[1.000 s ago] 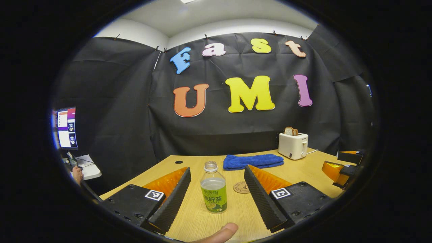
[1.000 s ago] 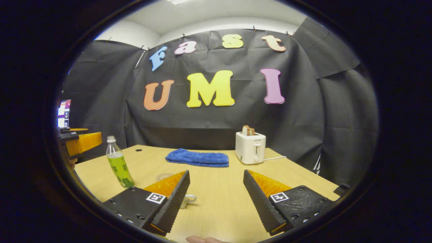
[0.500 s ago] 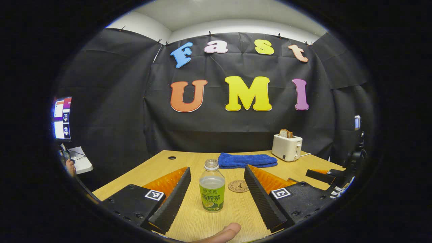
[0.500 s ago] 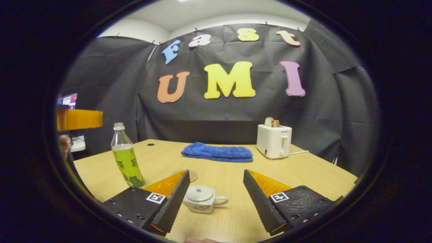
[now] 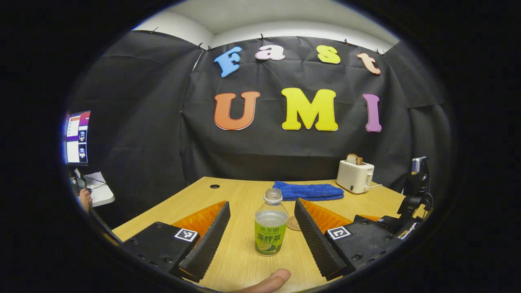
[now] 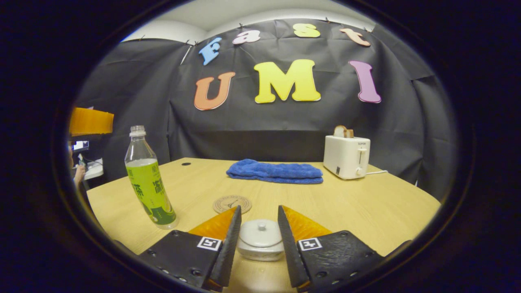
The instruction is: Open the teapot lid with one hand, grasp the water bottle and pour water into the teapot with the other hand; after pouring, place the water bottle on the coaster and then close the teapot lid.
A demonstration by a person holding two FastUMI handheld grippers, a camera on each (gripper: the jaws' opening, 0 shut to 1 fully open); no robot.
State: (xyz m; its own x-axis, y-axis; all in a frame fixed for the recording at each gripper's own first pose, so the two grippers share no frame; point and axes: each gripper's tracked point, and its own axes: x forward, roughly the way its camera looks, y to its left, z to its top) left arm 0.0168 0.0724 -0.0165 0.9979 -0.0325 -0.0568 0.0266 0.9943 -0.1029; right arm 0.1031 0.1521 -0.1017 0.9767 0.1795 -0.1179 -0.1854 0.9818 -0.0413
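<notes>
The right tongs point(image 6: 259, 228) stood narrowed around the teapot point(image 6: 260, 245) near the front edge of the tabletop point(image 6: 366, 203); contact could not be confirmed. The lid point(image 6: 260, 232) remained seated. The left tongs point(image 5: 262, 221) stood wide apart, bracketing the untouched water bottle point(image 5: 270, 228). The coaster point(image 6: 232, 203) lay bare. Judged: every step remained outstanding.

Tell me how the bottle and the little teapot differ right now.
The water bottle is tall, clear with a green label and uncapped; the teapot is squat, pale and opaque, its lid on. The bottle stands free between the left tool's wide-open fingers; the right tool's fingers sit close on either side of the teapot, though contact can't be judged. Both stand upright on the wooden table.
</notes>
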